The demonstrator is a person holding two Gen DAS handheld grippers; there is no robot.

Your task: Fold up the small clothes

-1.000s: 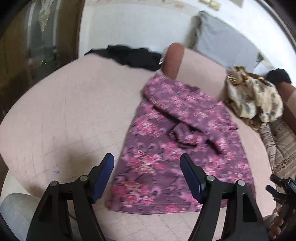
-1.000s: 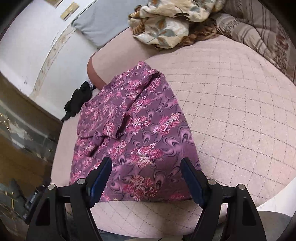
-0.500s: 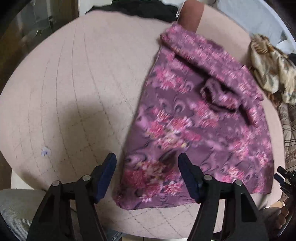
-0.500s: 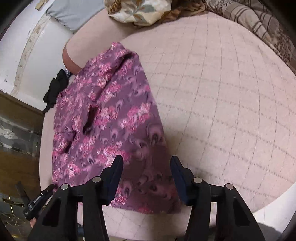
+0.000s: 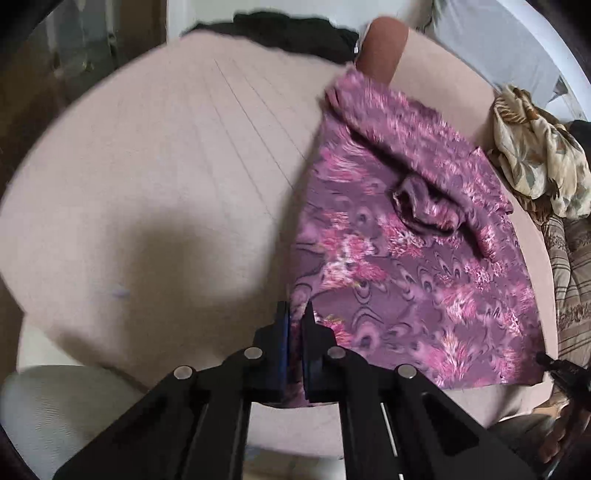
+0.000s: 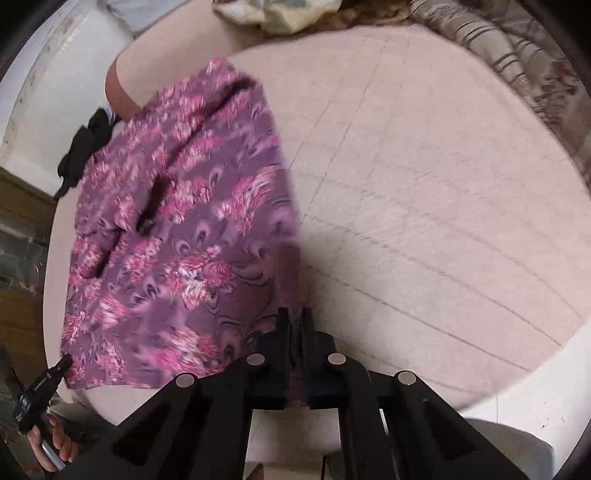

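Note:
A purple garment with pink flowers (image 5: 406,258) lies flat on the pink quilted bed, its sleeves folded in over the middle. My left gripper (image 5: 295,325) is shut on the garment's near left hem corner. In the right wrist view the same garment (image 6: 184,229) spreads to the left, and my right gripper (image 6: 293,328) is shut on its near right hem corner. Both corners are pinched between the black fingers at the bed's front edge.
The pink quilted bed (image 5: 166,166) also shows in the right wrist view (image 6: 424,184). A black garment (image 5: 288,33) lies at the far edge. A crumpled floral cloth (image 5: 535,155) and a striped blanket (image 6: 517,55) lie at the right. A grey pillow (image 5: 491,48) is at the back.
Both grippers moved down to the hem's near corners and closed on them; they were open before. The views are blurred by motion.

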